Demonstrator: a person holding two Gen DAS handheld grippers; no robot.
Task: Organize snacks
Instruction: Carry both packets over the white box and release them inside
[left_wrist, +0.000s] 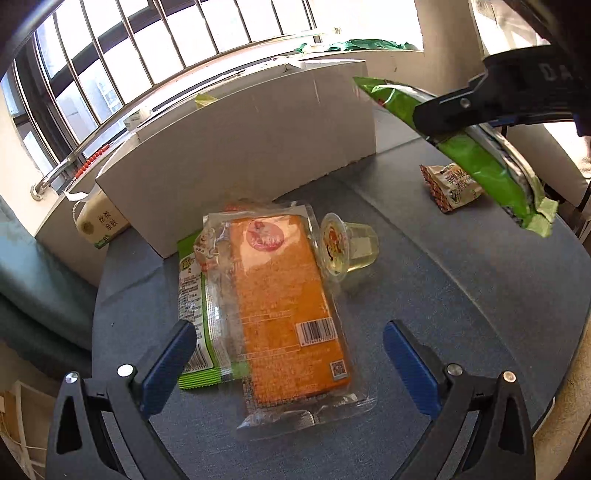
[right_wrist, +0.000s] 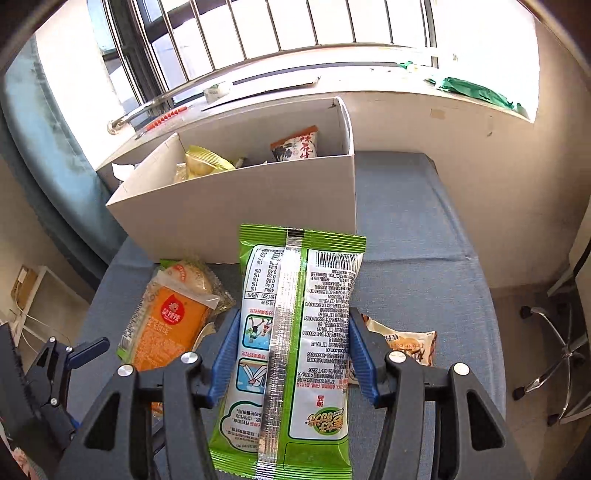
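My right gripper (right_wrist: 293, 332) is shut on a green snack packet (right_wrist: 295, 332) and holds it above the blue table, in front of the white cardboard box (right_wrist: 236, 206). The same gripper (left_wrist: 436, 125) and packet (left_wrist: 480, 162) show at the upper right of the left wrist view. My left gripper (left_wrist: 288, 350) is open and empty, low over an orange cake pack (left_wrist: 280, 299) that lies on another green packet (left_wrist: 192, 295). A jelly cup (left_wrist: 347, 243) lies on its side beside the pack. A small brown snack bag (left_wrist: 450, 186) lies further right.
The box holds several snacks, among them a yellow-green bag (right_wrist: 207, 162) and an orange-topped pouch (right_wrist: 295, 144). A tissue pack (left_wrist: 99, 225) sits left of the box. A window ledge (right_wrist: 369, 77) runs behind. A chair base (right_wrist: 554, 354) stands on the floor at the right.
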